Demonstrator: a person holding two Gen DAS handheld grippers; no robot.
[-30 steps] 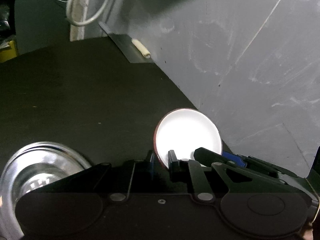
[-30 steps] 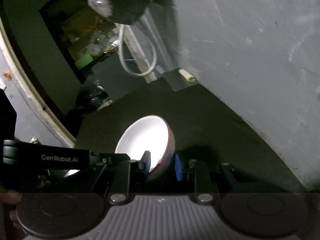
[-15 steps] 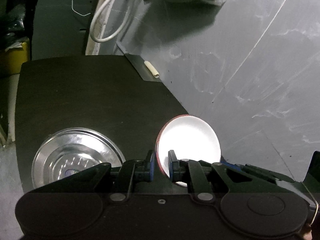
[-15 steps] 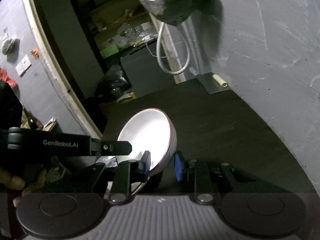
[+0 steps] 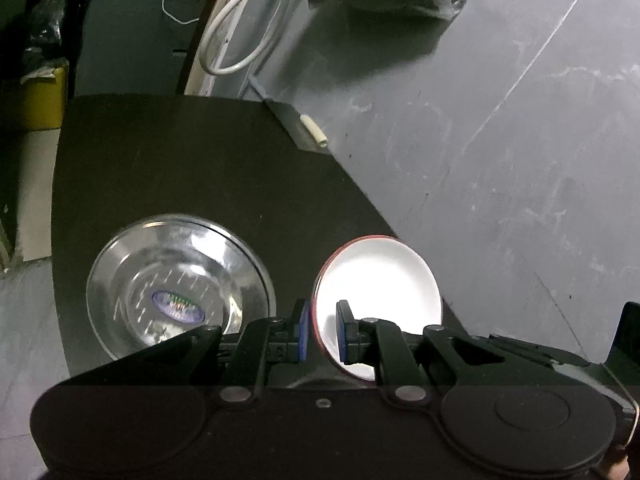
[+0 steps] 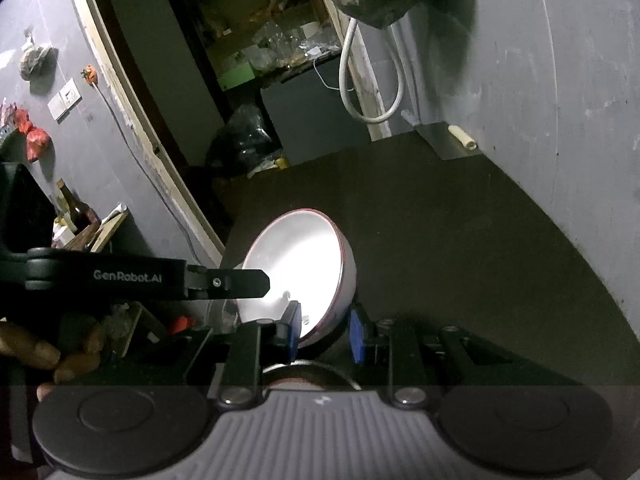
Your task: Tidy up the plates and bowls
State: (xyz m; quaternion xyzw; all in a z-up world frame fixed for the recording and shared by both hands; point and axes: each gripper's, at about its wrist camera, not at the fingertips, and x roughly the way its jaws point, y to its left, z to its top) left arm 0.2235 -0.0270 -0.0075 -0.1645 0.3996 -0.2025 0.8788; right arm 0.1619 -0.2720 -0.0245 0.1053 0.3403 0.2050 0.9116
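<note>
In the left wrist view the left gripper (image 5: 322, 334) is clenched on the rim of a white plate (image 5: 380, 284) with a red edge; one blue pad sits on each side of the rim, and the plate stands tilted at lower centre of the frame, above the dark table (image 5: 208, 176). To its left, at lower left of the frame, a steel bowl (image 5: 180, 294) lies on the table, just beside the gripper's left finger. In the right wrist view the right gripper (image 6: 326, 330) grasps the wall of a white bowl (image 6: 304, 268) with a red rim, tilted so its inside faces the left of the frame, at centre. The other gripper's black arm crosses the bowl from the left edge, and a hand (image 6: 44, 354) shows at lower left. A grey wall (image 6: 560, 100) fills the right side.
</note>
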